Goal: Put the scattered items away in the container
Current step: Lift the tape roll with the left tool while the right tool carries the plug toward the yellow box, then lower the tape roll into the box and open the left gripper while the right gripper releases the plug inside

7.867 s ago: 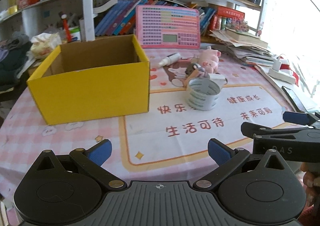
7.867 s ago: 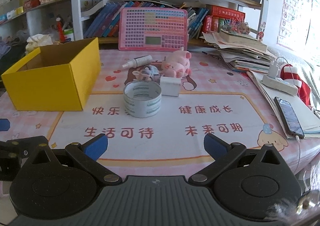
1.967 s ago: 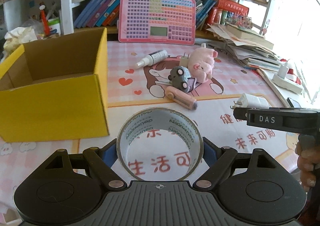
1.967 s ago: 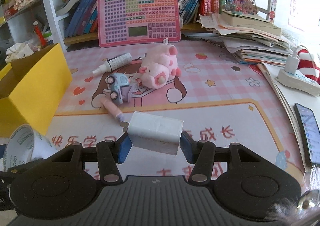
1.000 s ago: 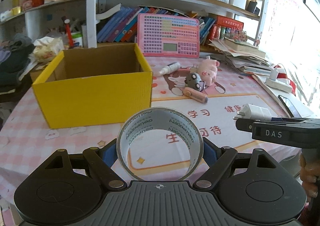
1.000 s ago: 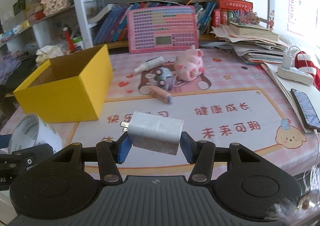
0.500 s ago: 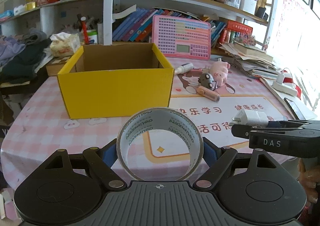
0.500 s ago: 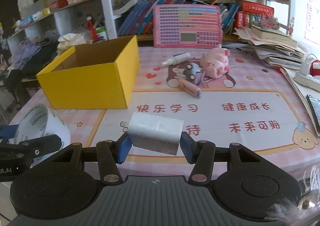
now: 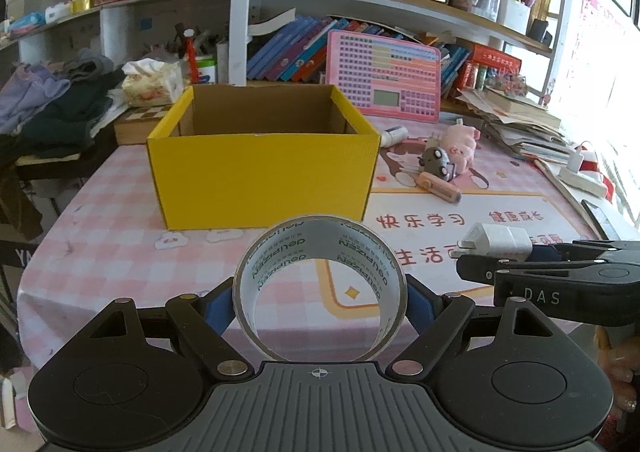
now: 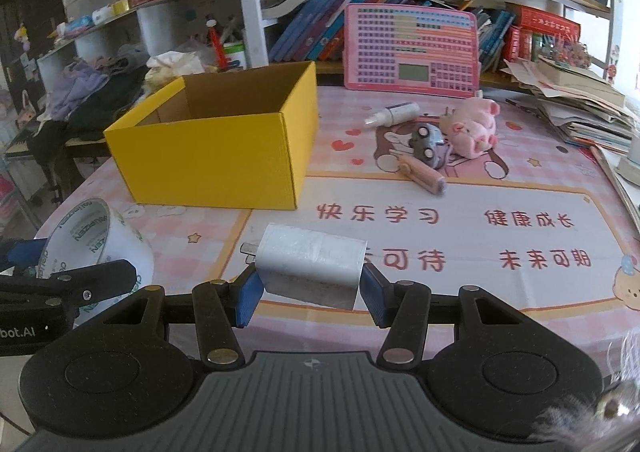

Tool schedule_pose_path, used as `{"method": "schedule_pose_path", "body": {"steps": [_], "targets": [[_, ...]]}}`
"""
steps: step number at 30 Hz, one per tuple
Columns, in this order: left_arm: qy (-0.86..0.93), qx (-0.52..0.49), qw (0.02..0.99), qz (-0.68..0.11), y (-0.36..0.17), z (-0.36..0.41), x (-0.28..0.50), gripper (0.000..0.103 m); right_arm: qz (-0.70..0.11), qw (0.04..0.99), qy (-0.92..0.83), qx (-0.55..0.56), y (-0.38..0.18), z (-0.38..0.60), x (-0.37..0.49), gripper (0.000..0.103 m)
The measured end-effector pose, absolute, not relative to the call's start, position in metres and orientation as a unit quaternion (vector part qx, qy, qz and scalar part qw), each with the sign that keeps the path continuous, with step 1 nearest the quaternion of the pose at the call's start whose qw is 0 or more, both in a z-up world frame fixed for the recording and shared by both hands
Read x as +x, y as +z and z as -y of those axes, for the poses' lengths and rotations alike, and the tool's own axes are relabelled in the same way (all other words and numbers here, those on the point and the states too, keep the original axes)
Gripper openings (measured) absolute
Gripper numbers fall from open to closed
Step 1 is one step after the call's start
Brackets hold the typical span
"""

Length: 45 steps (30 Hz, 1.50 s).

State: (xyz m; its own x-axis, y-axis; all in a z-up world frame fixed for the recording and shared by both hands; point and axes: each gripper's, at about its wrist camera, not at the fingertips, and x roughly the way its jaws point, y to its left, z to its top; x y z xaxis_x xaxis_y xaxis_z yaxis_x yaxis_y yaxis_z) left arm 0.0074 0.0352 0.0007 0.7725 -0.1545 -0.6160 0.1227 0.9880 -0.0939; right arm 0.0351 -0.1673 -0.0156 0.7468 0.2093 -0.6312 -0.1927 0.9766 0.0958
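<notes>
Holding the tape roll clamped in my left gripper and the white charger clamped in my right gripper, I'd carry both forward over the yellow box ahead, clearing its near wall before releasing.

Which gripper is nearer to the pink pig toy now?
Right. The right gripper, gripping the white charger, faces the pink pig toy; the left gripper, holding the tape roll, is farther left.

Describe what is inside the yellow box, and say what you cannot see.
Only brown inner walls show inside the yellow box. Its floor is hidden by the front wall, so any contents cannot be confirmed.
</notes>
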Motion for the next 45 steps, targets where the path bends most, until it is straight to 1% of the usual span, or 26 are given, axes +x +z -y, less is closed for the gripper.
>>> {"method": "schedule_pose_path", "body": {"steps": [13, 24, 34, 45], "targets": [[-0.035, -0.041, 0.943, -0.33, 0.001, -0.063, 0.004, 0.085, -0.342, 0.927, 0.153, -0.012, -0.015, 0.133, 0.046, 0.05], [-0.012, -0.045, 0.945, -0.324, 0.003, -0.071, 0.006, 0.085, -0.332, 0.922, 0.197, -0.025, -0.013, 0.113, 0.053, 0.05], [-0.008, -0.029, 0.954, -0.298, 0.014, -0.069, 0.027, 0.085, -0.307, 0.93, 0.201, -0.029, -0.005, 0.111, 0.076, 0.05], [-0.003, -0.01, 0.965, -0.262, 0.036, -0.07, 0.067, 0.085, -0.269, 0.936, 0.225, -0.036, 0.017, 0.106, 0.123, 0.05]]}}
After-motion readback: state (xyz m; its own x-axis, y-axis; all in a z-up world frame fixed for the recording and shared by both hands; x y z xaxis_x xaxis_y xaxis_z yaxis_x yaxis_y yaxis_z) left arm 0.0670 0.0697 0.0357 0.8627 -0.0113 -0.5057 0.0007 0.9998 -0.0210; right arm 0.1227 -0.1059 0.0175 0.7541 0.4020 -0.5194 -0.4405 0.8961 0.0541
